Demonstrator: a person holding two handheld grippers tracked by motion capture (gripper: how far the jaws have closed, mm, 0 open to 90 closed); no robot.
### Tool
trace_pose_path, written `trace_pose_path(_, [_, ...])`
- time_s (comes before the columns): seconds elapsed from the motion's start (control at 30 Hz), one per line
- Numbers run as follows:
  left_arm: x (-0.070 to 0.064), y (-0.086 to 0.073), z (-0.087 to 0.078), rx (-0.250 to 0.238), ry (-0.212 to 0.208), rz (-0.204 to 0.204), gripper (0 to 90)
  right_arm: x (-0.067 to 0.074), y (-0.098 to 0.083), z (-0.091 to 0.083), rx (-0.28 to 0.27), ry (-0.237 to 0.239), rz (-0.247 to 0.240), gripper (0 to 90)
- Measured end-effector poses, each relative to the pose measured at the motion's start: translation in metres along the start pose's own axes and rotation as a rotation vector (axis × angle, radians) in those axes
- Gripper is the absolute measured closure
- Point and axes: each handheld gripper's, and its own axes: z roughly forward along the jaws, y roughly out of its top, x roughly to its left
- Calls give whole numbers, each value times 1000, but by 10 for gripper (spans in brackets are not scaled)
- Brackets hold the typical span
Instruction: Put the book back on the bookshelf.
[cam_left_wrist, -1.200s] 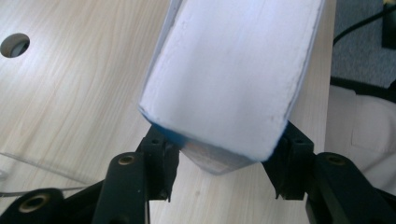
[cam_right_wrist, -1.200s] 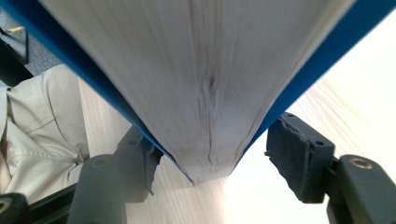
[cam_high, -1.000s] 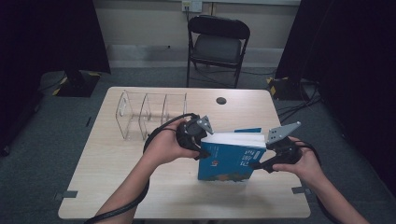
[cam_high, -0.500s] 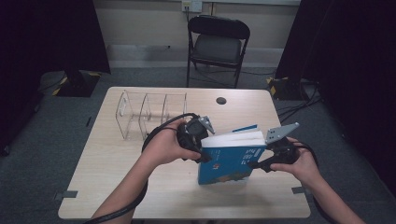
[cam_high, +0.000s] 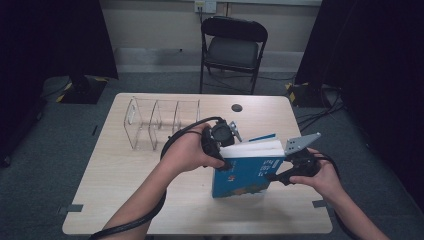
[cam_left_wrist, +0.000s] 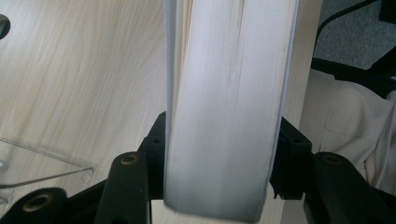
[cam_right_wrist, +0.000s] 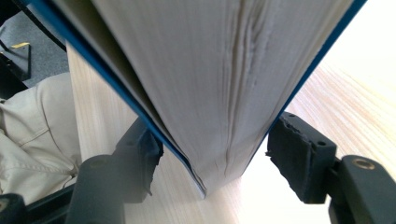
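The high view shows a blue book (cam_high: 244, 172) standing on edge on the counter (cam_high: 125, 175), the left hand-held gripper (cam_high: 223, 141) at its upper left corner and the right hand-held gripper (cam_high: 280, 175) at its right edge. The left jaws, which have just been opening, sit against both covers; the right jaws straddle it with a gap on one side. With so little squeeze, the book could tip over or splay open.
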Motion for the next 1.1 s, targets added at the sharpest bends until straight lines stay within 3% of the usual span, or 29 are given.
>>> trace_pose_path(0.23, [0,8,16,41,-7,17,478,1,-1,0,-10,5,4,358])
trace_pose_path(0.43, [2,9,26,42,-19,32,447,0,-3,1,-16,12,13,358])
trace_pose_path(0.6, [1,10,27,58,-9,23,366,-1,-7,2,-9,5,18,359])
trace_pose_path(0.73, [2,10,28,71,-4,-1,395,-1,-8,5,-14,12,24,359])
trace_pose_path(0.87, [1,9,32,77,-2,15,463,0,-9,4,-16,13,19,361])
trace_pose_path(1.1, [1,8,32,61,-5,39,478,1,-12,4,-17,11,9,351])
